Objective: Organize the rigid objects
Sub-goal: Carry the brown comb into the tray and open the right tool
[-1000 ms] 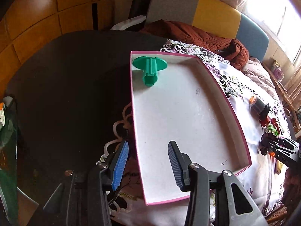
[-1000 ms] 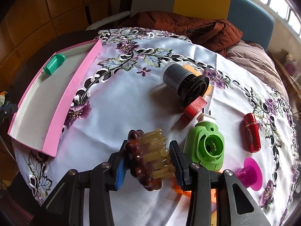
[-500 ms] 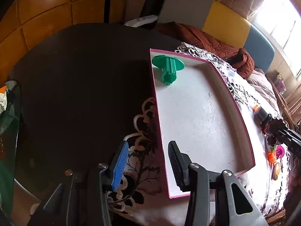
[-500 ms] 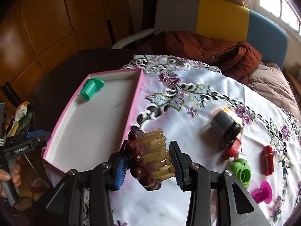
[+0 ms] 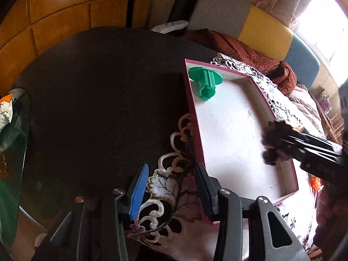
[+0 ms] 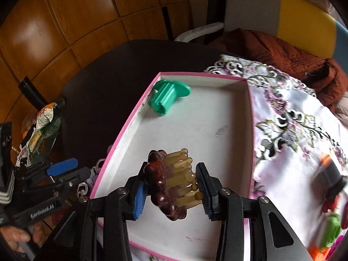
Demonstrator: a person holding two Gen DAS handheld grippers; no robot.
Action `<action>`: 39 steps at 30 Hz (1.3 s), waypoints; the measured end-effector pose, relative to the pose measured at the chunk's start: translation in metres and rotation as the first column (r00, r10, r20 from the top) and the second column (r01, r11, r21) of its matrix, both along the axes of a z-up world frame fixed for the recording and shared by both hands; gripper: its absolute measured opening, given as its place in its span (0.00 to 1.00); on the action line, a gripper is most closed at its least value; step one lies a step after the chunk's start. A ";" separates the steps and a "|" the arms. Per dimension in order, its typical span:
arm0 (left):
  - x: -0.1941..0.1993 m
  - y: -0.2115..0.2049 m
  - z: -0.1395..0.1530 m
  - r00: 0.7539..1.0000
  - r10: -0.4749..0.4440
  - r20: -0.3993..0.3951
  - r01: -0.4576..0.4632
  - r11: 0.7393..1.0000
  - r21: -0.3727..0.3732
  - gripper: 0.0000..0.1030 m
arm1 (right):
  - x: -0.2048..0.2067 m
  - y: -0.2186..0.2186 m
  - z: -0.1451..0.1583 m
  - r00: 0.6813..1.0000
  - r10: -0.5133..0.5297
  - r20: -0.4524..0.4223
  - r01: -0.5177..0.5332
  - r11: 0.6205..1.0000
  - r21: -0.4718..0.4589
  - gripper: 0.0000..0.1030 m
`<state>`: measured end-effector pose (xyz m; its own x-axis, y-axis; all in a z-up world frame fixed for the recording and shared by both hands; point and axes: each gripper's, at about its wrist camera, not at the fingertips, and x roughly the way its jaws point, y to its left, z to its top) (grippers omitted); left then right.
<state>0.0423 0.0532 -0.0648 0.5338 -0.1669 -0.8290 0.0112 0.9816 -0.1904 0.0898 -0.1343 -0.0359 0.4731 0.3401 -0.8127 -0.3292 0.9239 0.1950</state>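
Note:
My right gripper is shut on a brown hair claw clip with yellowish teeth and holds it above the near half of a white tray with a pink rim. A green flanged plastic piece lies in the tray's far left corner. In the left wrist view the clip comes in from the right over the tray, and the green piece lies at the far end. My left gripper stands open over the cloth's embroidered edge, just left of the tray's near corner, with nothing between its fingers.
A flowered tablecloth covers the right part of the dark round table. On the cloth at the right lie a black cylinder, a red piece and a green part. A brown jacket lies behind the table. A snack bag lies at the left.
The right gripper has carried the clip left from the cloth to above the tray. The left gripper has slid left, off the tray's near corner and over the cloth's edge.

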 end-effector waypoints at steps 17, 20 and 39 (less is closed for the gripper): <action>-0.003 0.012 -0.008 1.000 0.018 -0.023 -0.019 1.000 -0.010 0.43 | 0.067 0.057 -0.023 0.998 -0.010 -0.064 0.012 1.000 0.023 0.49; -0.003 0.011 -0.008 1.000 0.019 -0.021 -0.020 1.000 -0.013 0.43 | 0.060 0.058 -0.022 0.999 0.001 -0.054 0.000 1.000 0.016 0.53; -0.009 0.000 0.007 1.000 0.006 0.017 -0.006 1.000 0.007 0.43 | 0.018 0.033 0.007 0.999 -0.031 0.040 0.029 0.998 0.056 0.85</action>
<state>0.0328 0.0534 -0.0574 0.5485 -0.1576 -0.8211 0.0087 0.9831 -0.1828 0.1081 -0.1012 -0.0286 0.5159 0.3691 -0.7731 -0.3105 0.9216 0.2328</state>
